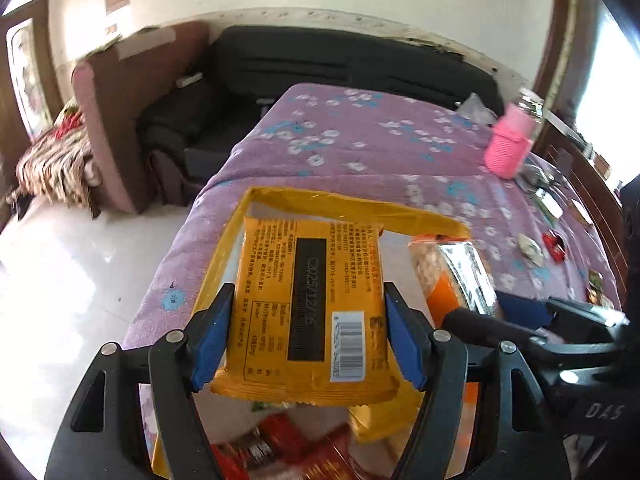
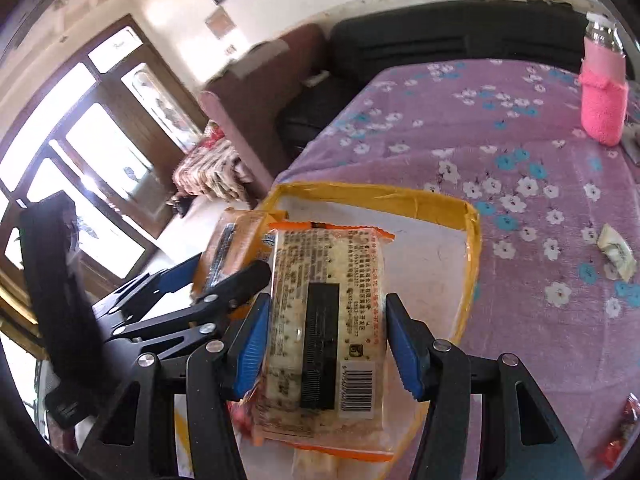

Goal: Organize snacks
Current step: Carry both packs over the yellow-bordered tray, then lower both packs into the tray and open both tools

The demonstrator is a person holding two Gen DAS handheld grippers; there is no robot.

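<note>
Left tool (image 1: 308, 332): clamped on yellow snack packet (image 1: 308, 304), frame centre, above yellow-rimmed box (image 1: 344, 200). Right tool (image 2: 326, 344): clamped on orange-edged snack packet (image 2: 324, 320), lower centre, over same box. Floral tabletop (image 2: 500, 128); pink-sleeved bottle (image 2: 602, 96), upper right.

Both tools: left tool (image 1: 306, 330), right tool (image 2: 326, 346) black linkage arms, silver rivets, ribbed blue pads.
</note>
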